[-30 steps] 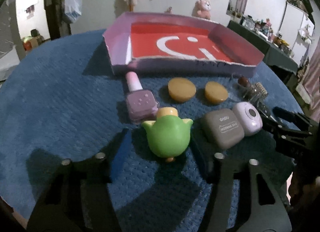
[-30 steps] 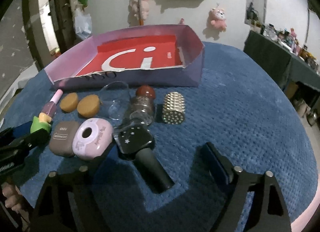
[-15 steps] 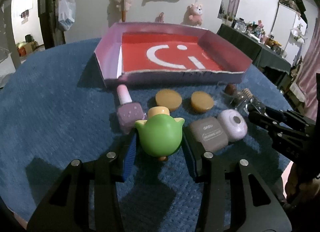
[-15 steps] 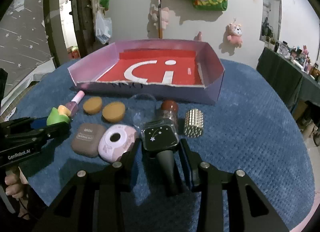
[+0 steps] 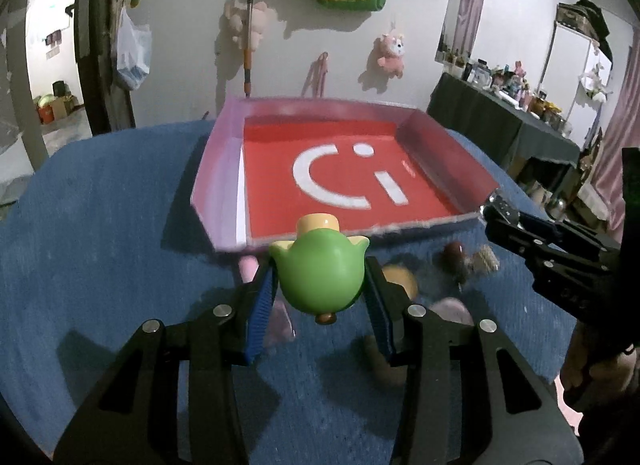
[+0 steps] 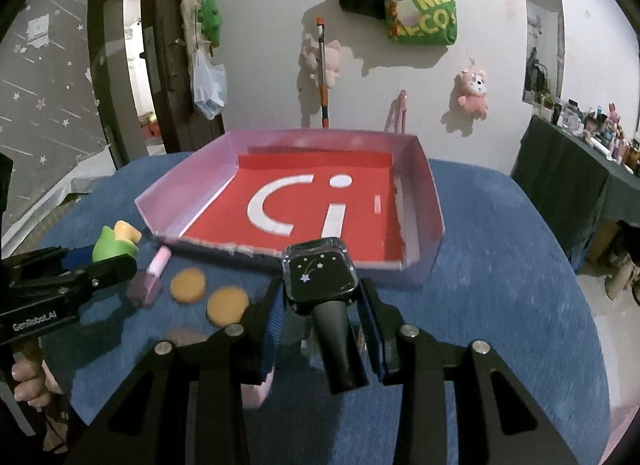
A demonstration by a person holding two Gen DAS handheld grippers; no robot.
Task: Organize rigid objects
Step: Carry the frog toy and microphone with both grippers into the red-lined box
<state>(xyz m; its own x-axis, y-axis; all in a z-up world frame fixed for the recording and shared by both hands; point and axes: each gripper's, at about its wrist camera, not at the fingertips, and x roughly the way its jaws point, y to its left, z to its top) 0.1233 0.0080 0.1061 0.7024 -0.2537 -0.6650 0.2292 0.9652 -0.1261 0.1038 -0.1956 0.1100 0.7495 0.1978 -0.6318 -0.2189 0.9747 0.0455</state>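
My left gripper is shut on a green bird-shaped toy and holds it above the blue cloth, just short of the pink tray's front wall. My right gripper is shut on a black star-printed bottle, lifted near the tray's front wall. The tray has a red floor with white markings. The left gripper and toy also show at the left of the right wrist view.
On the cloth in front of the tray lie a purple nail polish bottle, two orange round pads, a brown-capped bottle and a studded cylinder. A dark cluttered table stands at the right.
Both grippers closed on their objects and lifted them off the cloth, moving toward the tray. The other items stayed on the cloth.
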